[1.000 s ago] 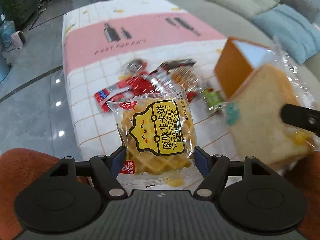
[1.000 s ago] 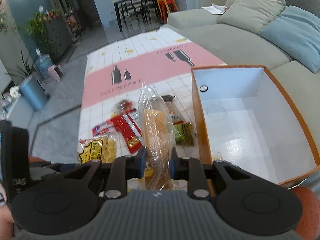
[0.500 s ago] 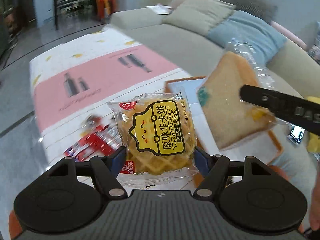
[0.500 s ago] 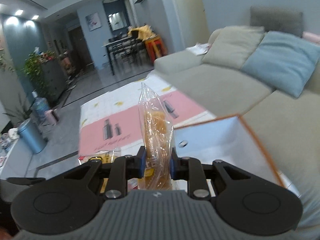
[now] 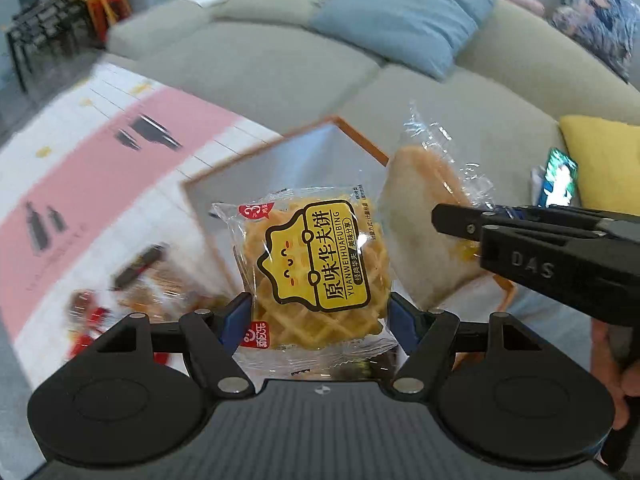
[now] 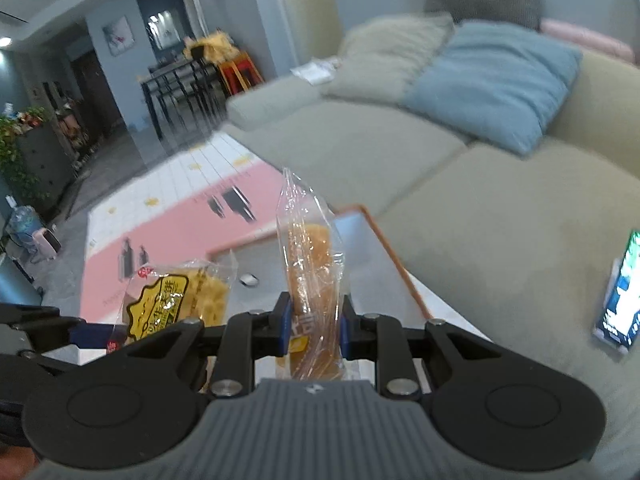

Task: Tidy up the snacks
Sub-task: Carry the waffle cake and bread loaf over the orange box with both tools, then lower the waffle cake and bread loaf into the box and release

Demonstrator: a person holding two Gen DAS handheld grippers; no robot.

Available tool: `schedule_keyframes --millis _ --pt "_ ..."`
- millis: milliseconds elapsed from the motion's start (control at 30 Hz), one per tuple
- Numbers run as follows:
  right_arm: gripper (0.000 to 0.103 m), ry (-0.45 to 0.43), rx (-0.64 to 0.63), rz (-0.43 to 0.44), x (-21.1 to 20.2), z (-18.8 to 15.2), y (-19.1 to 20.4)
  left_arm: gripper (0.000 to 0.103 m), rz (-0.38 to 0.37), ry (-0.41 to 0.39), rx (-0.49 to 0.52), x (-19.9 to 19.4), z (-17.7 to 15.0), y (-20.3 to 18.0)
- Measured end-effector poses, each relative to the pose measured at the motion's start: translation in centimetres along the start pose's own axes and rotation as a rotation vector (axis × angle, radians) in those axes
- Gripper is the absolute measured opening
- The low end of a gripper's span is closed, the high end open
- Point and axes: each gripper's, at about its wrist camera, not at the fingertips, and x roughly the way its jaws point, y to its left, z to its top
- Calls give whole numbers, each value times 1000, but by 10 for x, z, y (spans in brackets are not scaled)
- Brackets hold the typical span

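My left gripper [image 5: 320, 316] is shut on a yellow-labelled waffle packet [image 5: 320, 264], held flat above the near corner of an orange-rimmed box [image 5: 360, 138] with a white inside. To its right, my right gripper [image 6: 314, 324] is shut on a clear-wrapped slice of bread [image 6: 312, 280], seen edge-on in its own view and broadside as the bread [image 5: 424, 216] in the left wrist view. The waffle packet [image 6: 176, 300] also shows at the left of the right wrist view. The box's [image 6: 400, 268] white inside lies under both packets.
Several loose snack packets [image 5: 132, 288] lie blurred on the pink and white tablecloth [image 5: 100, 168] left of the box. A grey sofa [image 5: 260, 68] with a blue cushion [image 5: 400, 16] runs behind. A phone [image 6: 620, 292] and a yellow cushion [image 5: 604, 160] lie on the sofa at right.
Both grippers have swung right from over the tablecloth's snacks to over the box, each keeping its packet. The sofa now fills the background.
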Motion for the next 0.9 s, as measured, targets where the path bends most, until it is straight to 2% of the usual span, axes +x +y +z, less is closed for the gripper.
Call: schedule_keyframes --millis 200,333,567,700,900 --pt "20 101 16 -37 29 -9 -38 82 -37 100 39 43 3 -23" --pt "20 121 -54 -73 43 -15 -38 83 -30 163 41 66 6 -35" --pt "21 178 -124 -75 65 -22 -46 83 0 243 58 97 -1 -42" --pt "23 197 -77 -46 64 -22 -49 85 6 275 61 106 -4 -41" --pt "25 251 24 69 67 -27 -49 91 15 280 137 106 -9 -48"
